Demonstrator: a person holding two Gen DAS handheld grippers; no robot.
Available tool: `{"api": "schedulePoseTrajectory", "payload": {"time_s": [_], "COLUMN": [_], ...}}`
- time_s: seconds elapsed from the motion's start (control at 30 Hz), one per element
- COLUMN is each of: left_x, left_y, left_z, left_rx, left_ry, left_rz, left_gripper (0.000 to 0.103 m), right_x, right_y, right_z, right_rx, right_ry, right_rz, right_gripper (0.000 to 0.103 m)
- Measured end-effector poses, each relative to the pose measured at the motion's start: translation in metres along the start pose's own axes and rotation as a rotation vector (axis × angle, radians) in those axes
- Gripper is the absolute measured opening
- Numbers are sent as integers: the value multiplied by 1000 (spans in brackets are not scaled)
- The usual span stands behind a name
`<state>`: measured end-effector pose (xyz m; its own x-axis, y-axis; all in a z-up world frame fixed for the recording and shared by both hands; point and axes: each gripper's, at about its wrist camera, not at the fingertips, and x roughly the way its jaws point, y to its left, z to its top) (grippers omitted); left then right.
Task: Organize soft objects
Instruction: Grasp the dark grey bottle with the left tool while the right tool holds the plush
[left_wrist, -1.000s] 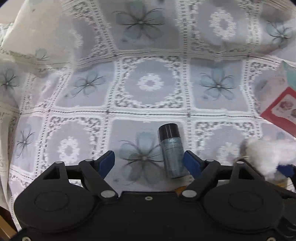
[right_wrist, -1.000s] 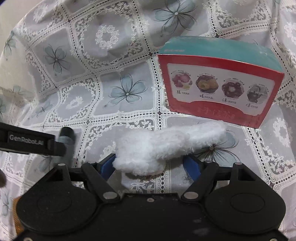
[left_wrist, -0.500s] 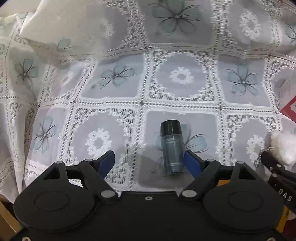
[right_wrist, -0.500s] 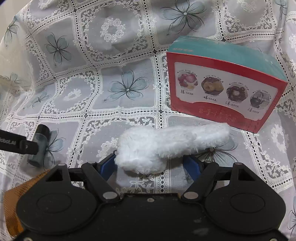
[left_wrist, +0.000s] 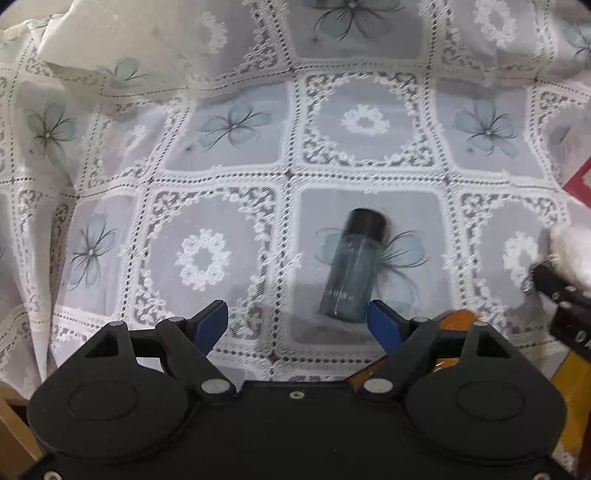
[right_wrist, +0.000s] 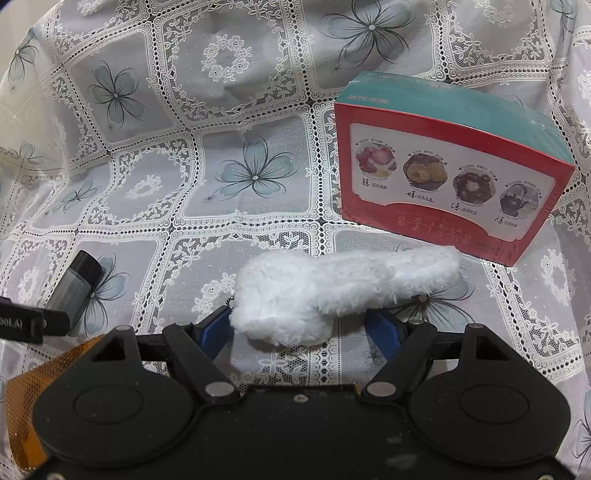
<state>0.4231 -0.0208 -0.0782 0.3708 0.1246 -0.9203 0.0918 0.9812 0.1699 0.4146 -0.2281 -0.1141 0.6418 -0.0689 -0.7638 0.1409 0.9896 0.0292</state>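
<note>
A white fluffy plush toy (right_wrist: 332, 291) lies on the lace tablecloth (right_wrist: 255, 110), its thick end between the fingers of my right gripper (right_wrist: 299, 328). That gripper is open: the left pad touches the fluff and cloth shows before the right pad. In the left wrist view the plush (left_wrist: 572, 251) only peeks in at the right edge. A small dark bottle (left_wrist: 354, 266) with a black cap lies just ahead of my left gripper (left_wrist: 297, 325), its base near the right fingertip. The left gripper is open and holds nothing. The bottle (right_wrist: 74, 288) also appears at the left of the right wrist view.
A red and teal tea box (right_wrist: 450, 192) stands behind the plush, to the right. An orange mesh piece (right_wrist: 26, 406) lies at the near left, beneath both grippers. The cloth rises in folds at the back. A wooden edge (left_wrist: 11, 424) shows at the lower left.
My left gripper has slid left, away from the plush and the right gripper, which uncovers the bottle in the right wrist view. The plush stays between the right fingers.
</note>
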Motion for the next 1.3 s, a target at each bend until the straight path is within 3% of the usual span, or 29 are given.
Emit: {"api": "schedulePoseTrajectory", "payload": {"time_s": [0.4, 0.53, 0.73, 1.03, 1.3], "left_x": [4, 1, -12, -18, -15], "left_y": [34, 44, 34, 2, -1], "left_z": [12, 11, 19, 19, 22], "left_rx": [-220, -328, -447, -439, -532], "left_ry": [23, 49, 20, 18, -2], "left_rz": [63, 6, -77, -116, -95], "left_gripper": [80, 79, 79, 79, 80], "right_x": [0, 0, 0, 1, 1], "right_y": [-1, -1, 0, 0, 0], "right_z": [0, 0, 0, 0, 0], "right_rx": [0, 0, -3, -3, -5], "right_ry": [1, 1, 2, 3, 4], "right_rz": [3, 3, 1, 2, 2], "right_gripper": [77, 77, 77, 78, 78]}}
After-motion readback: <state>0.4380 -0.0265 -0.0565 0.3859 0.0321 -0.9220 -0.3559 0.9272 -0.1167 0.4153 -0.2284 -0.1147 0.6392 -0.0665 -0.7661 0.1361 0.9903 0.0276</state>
